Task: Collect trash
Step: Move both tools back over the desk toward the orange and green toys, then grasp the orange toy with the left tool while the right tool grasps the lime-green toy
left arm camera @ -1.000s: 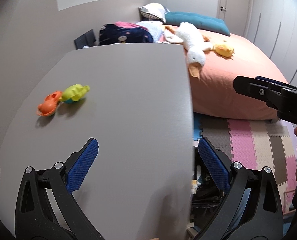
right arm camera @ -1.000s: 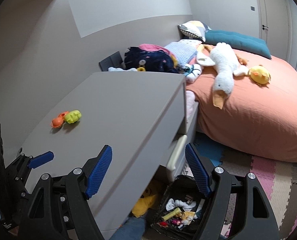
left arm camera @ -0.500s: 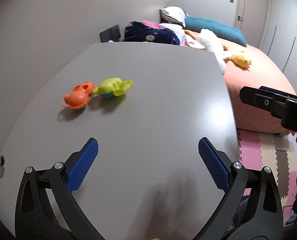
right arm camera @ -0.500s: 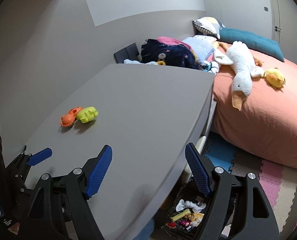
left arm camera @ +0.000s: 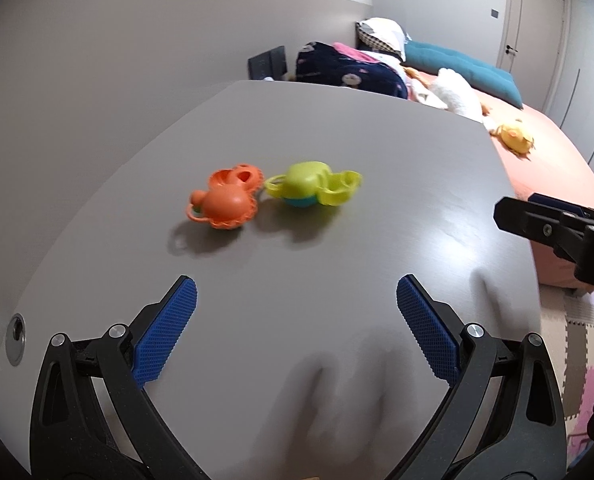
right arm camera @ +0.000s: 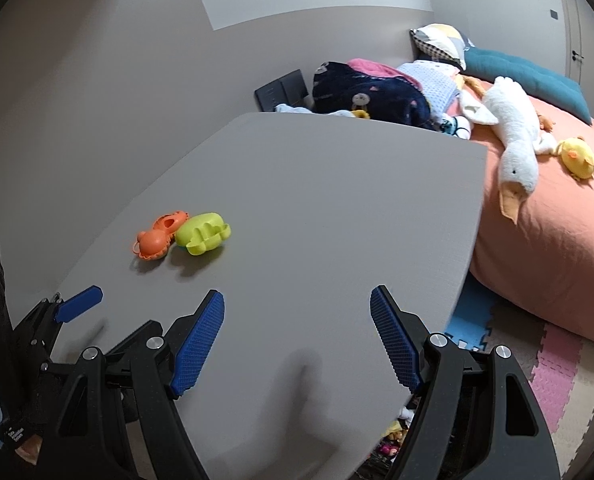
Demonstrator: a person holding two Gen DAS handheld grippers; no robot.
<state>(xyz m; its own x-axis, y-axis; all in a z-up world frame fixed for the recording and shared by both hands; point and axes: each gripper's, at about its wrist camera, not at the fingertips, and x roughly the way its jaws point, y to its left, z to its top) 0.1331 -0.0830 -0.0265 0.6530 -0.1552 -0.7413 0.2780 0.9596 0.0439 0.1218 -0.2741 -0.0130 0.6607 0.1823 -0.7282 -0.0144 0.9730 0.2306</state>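
— What are we seeing on the grey surface (left arm camera: 337,280)?
— An orange plastic toy (left arm camera: 225,199) touching a lime-green plastic toy (left arm camera: 315,184), lying toward its left side.
— And our tools?
— The left tool (left arm camera: 297,312) and right tool (right arm camera: 297,320) are hovering released, gripping nothing.

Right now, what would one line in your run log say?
left gripper: open, empty | right gripper: open, empty | orange toy, green toy: on grey tabletop, untouched

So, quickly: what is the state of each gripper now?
Left gripper: open, holding nothing.
Right gripper: open, holding nothing.
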